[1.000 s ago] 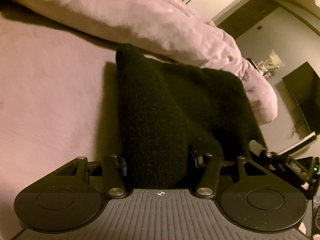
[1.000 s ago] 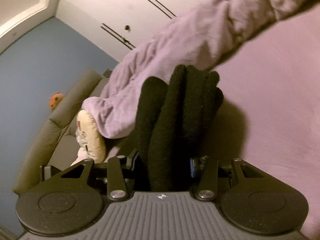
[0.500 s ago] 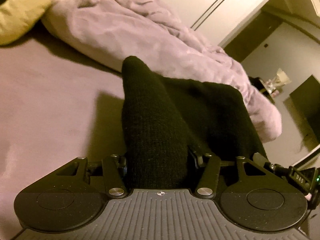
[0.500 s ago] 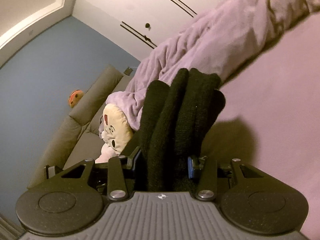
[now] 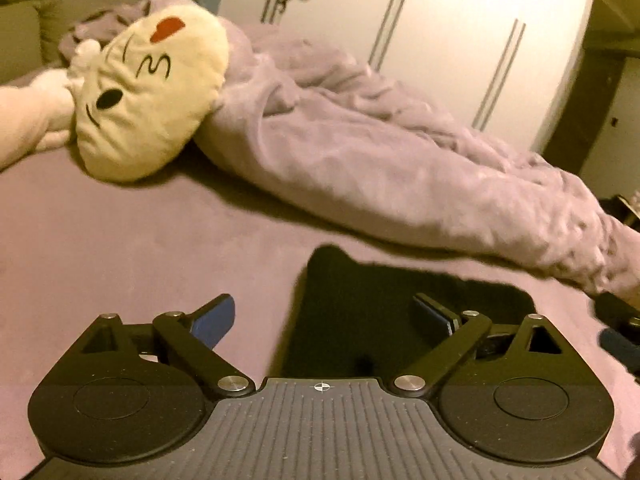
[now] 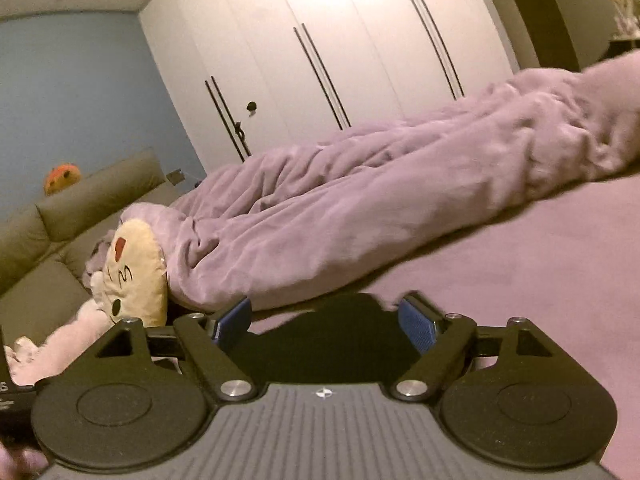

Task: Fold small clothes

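The black knitted garment lies flat on the purple bed sheet, close in front of both grippers. In the left wrist view my left gripper is opening wide; its blue pads stand apart, and the garment's left part lies low between them, untouched. In the right wrist view the right gripper is also opening. The same black garment sits between and below its blue pads, with neither pad pressing on it. The garment's near edge is hidden behind each gripper's body.
A crumpled purple duvet runs across the bed behind the garment. A cream plush toy lies at its left end. White wardrobe doors stand beyond, and a grey sofa bearing an orange plush stands on the left.
Both grippers held the black garment upright between their jaws. Now both have spread their jaws and let go, and the garment lies flat on the sheet. Both views have tilted up.
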`<state>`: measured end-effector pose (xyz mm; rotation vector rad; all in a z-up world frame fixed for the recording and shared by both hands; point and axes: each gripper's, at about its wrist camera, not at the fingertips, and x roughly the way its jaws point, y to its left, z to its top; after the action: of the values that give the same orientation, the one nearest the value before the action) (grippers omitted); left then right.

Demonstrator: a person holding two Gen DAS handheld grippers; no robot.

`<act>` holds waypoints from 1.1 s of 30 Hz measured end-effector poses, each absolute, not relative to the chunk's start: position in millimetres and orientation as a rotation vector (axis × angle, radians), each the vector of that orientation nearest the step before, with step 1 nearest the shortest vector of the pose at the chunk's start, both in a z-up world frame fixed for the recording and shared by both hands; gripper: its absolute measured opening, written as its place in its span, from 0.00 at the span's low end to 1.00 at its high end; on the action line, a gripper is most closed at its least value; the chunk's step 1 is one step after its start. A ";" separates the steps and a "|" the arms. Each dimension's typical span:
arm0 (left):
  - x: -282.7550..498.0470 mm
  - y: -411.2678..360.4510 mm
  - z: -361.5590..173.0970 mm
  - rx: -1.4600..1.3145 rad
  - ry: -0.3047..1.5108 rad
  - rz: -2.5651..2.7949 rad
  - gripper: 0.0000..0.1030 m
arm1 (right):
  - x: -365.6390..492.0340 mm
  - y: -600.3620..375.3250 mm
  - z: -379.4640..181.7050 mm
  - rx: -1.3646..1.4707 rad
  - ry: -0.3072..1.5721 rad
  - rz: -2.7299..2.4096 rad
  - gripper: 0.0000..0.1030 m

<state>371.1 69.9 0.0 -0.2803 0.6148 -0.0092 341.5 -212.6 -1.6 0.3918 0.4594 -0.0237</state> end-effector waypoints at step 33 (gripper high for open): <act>277.0 55.0 -31.7 -0.228 0.697 0.002 1.00 | 292.4 -153.0 -69.5 -0.213 0.558 -0.297 0.95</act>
<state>277.0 55.0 -31.7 -0.2279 0.6974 0.0023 292.4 -153.0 -69.5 -0.2131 0.5584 -0.2966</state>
